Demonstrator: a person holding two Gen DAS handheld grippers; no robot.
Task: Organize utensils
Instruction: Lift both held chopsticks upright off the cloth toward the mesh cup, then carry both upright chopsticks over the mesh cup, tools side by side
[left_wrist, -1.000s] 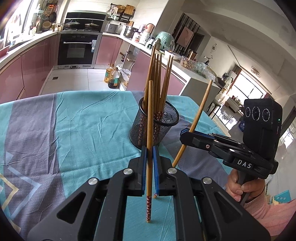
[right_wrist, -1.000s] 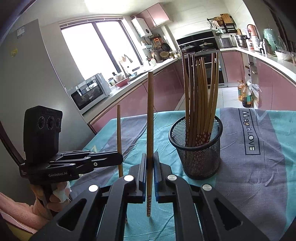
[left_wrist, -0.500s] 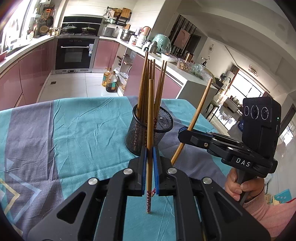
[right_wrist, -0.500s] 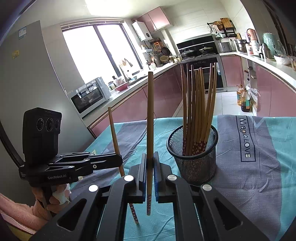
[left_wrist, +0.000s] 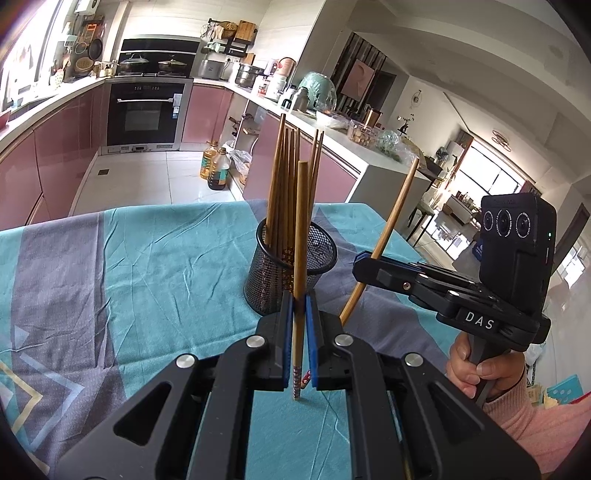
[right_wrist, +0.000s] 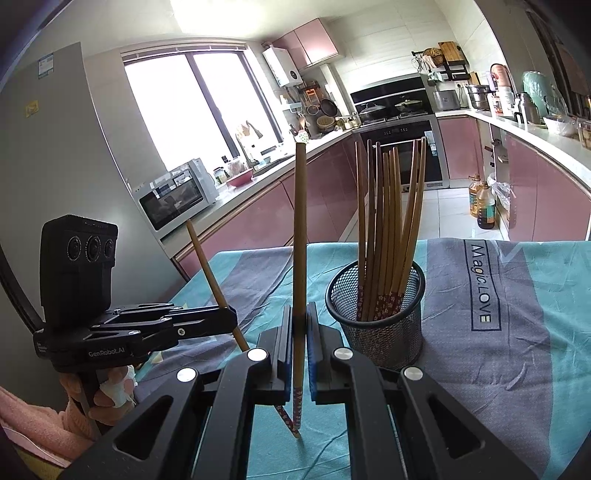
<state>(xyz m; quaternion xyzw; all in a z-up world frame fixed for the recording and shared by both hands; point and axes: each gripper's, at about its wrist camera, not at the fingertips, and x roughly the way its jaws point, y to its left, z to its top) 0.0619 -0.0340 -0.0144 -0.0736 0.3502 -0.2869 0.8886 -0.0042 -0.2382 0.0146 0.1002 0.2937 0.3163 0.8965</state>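
Observation:
A black mesh cup (left_wrist: 290, 273) holding several wooden chopsticks stands on the teal and grey tablecloth (left_wrist: 147, 280); it also shows in the right wrist view (right_wrist: 380, 325). My left gripper (left_wrist: 298, 306) is shut on one upright chopstick (left_wrist: 300, 236), just in front of the cup. My right gripper (right_wrist: 299, 321) is shut on another chopstick (right_wrist: 299, 236), left of the cup. Each gripper shows in the other's view: the right gripper (left_wrist: 360, 267) with its tilted chopstick (left_wrist: 391, 225), the left gripper (right_wrist: 231, 321) with its chopstick (right_wrist: 210, 280). The two chopsticks' patterned tips are close together above the cloth.
The table's far edge (left_wrist: 184, 208) meets the kitchen floor, with oil bottles (left_wrist: 216, 171) beyond. Pink cabinets, an oven (left_wrist: 146, 110) and a cluttered counter (left_wrist: 332, 118) ring the room. A fridge (right_wrist: 48, 184) stands left of the table.
Both grippers have drawn back a little from the mesh cup, which looks smaller and farther. The two held chopsticks have tilted so that their lower tips come together.

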